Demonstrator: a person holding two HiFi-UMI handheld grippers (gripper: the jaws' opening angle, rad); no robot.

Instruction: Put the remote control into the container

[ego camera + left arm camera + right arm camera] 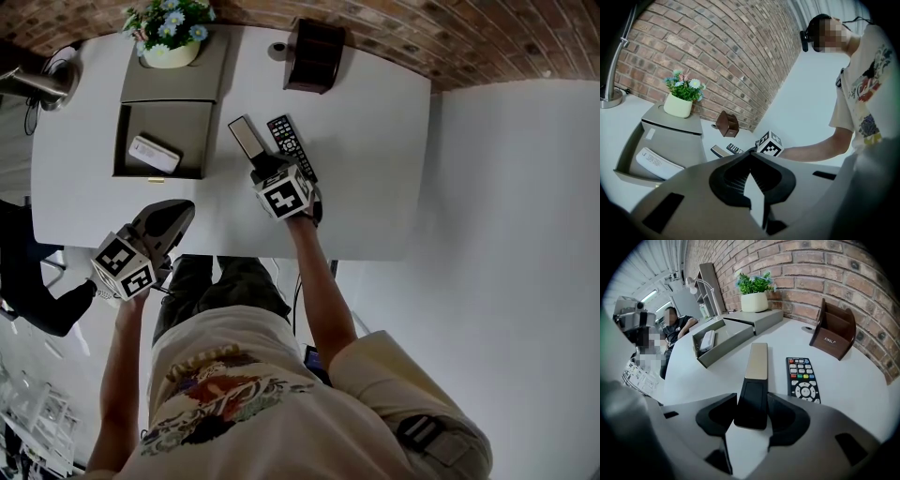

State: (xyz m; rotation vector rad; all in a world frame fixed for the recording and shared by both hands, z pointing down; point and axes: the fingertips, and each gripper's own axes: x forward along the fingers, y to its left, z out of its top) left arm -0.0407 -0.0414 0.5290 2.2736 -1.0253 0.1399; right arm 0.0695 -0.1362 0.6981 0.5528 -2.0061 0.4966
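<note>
A slim remote (757, 366), black at its near end and silver beyond, lies flat on the white table (375, 169). My right gripper (752, 413) points steeply down with its pads against both sides of the black end. In the head view the slim remote (246, 136) lies just ahead of my right gripper (262, 167). A black button remote (802, 379) lies right of it. The grey open container (120, 141) at the left holds a white remote (154, 154). My left gripper (180, 211) hovers at the table's near edge, its tips together and nothing between them.
A brown wooden holder (314, 54) stands at the back. A potted plant (171, 36) sits on a grey box (192, 84) behind the container. A desk lamp base (37, 84) is at the far left. A seated person (675, 324) is beyond the table.
</note>
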